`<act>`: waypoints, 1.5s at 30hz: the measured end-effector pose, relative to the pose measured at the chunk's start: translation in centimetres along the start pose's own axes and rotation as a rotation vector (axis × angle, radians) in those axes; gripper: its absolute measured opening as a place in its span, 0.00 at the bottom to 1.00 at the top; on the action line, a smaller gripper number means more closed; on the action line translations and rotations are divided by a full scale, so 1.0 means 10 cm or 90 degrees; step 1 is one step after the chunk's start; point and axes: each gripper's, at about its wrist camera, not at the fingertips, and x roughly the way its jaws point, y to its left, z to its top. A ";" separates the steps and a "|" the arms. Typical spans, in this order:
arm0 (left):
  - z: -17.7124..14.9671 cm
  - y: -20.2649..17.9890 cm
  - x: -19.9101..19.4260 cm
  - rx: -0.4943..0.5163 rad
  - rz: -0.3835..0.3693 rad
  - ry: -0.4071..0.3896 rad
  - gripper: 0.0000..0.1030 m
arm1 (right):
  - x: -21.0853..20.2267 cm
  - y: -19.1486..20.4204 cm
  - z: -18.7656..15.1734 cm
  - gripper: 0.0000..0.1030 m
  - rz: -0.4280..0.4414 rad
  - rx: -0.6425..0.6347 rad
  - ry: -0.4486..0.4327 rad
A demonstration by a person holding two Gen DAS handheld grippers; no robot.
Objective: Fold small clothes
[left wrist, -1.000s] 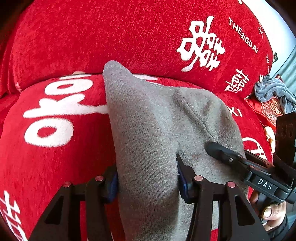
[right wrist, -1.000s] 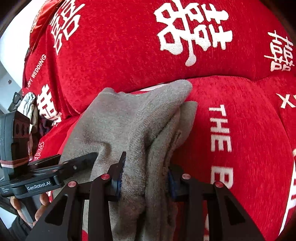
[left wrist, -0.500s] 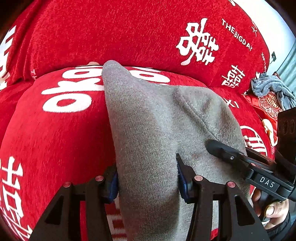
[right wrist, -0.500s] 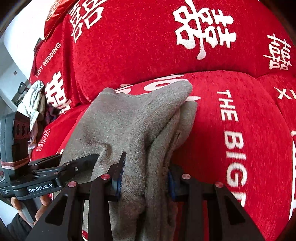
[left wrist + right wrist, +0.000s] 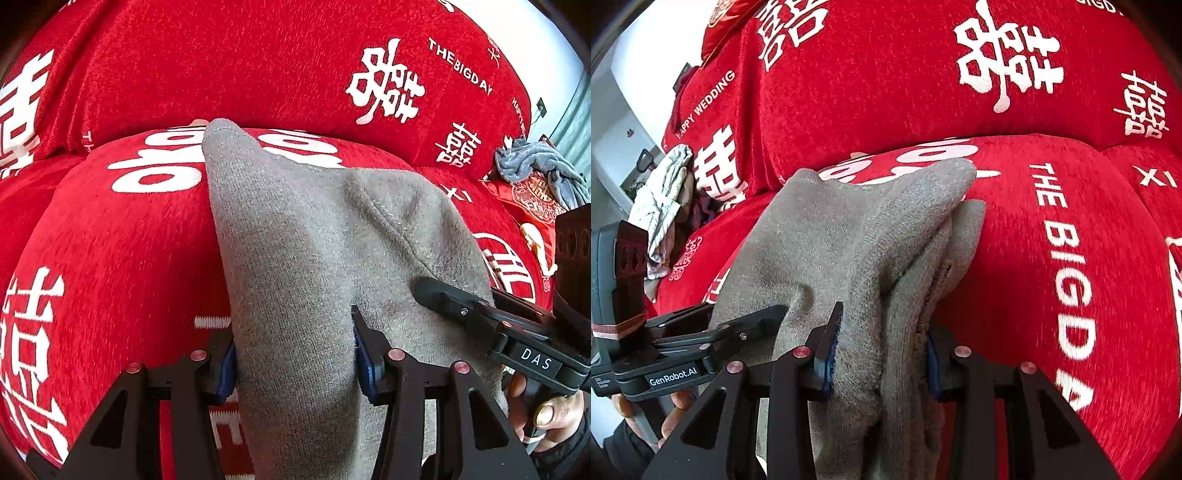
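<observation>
A small grey knit garment (image 5: 317,251) is held up over a red sofa. My left gripper (image 5: 293,347) is shut on one bunched edge of it. My right gripper (image 5: 879,350) is shut on the other edge, where the garment (image 5: 849,236) hangs in thick folds. Each gripper shows in the other's view: the right one (image 5: 480,314) at the lower right, the left one (image 5: 701,339) at the lower left. The garment's far end rests on the seat cushion.
The red sofa cover (image 5: 110,240) with white characters and lettering fills both views, seat and backrest (image 5: 886,74). A crumpled grey cloth (image 5: 535,166) lies at the sofa's right end. A pale patterned cloth (image 5: 661,195) lies at the left end.
Both grippers have moved slightly with the garment still clamped; the sofa pattern has shifted in both views. The grips have not changed.
</observation>
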 end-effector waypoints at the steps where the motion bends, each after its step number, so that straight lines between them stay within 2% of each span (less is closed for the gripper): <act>1: -0.02 0.00 -0.01 0.000 0.001 -0.001 0.51 | 0.00 0.00 -0.02 0.39 0.000 -0.002 0.000; 18: -0.40 0.00 -0.18 0.016 0.010 -0.033 0.53 | -0.09 0.08 -0.34 0.39 0.009 -0.017 -0.017; 19: -0.41 0.01 -0.19 0.017 0.015 -0.034 0.57 | -0.09 0.07 -0.35 0.39 0.009 -0.017 -0.018; 20: -0.42 0.01 -0.20 0.017 0.028 -0.038 0.66 | -0.09 0.06 -0.36 0.41 0.008 -0.017 -0.018; 23: -0.45 0.04 -0.27 0.018 0.070 -0.057 0.79 | -0.13 0.02 -0.36 0.50 -0.007 -0.009 -0.015; 26: -0.42 0.09 -0.35 0.014 0.093 -0.069 0.79 | -0.29 0.00 -0.33 0.51 -0.020 -0.008 -0.041; 30: -0.28 0.08 -0.31 0.029 0.149 -0.073 0.79 | -0.46 0.16 -0.18 0.57 -0.018 -0.070 -0.081; 33: -0.17 0.04 -0.15 0.054 0.192 -0.059 0.79 | -0.29 0.27 0.01 0.59 -0.004 -0.099 -0.053; 35: -0.13 0.03 -0.05 0.063 0.206 -0.049 0.79 | -0.04 0.25 0.14 0.59 -0.027 -0.095 -0.014; 38: -0.10 0.06 0.06 0.065 0.205 -0.037 0.80 | 0.32 0.10 0.24 0.59 -0.070 -0.069 0.042; 42: -0.14 0.04 -0.03 0.062 0.203 -0.047 0.80 | 0.20 0.08 0.20 0.59 -0.074 -0.052 0.016; 45: -0.23 0.01 -0.15 0.065 0.193 -0.064 0.80 | -0.13 0.32 -0.03 0.59 -0.065 -0.115 -0.031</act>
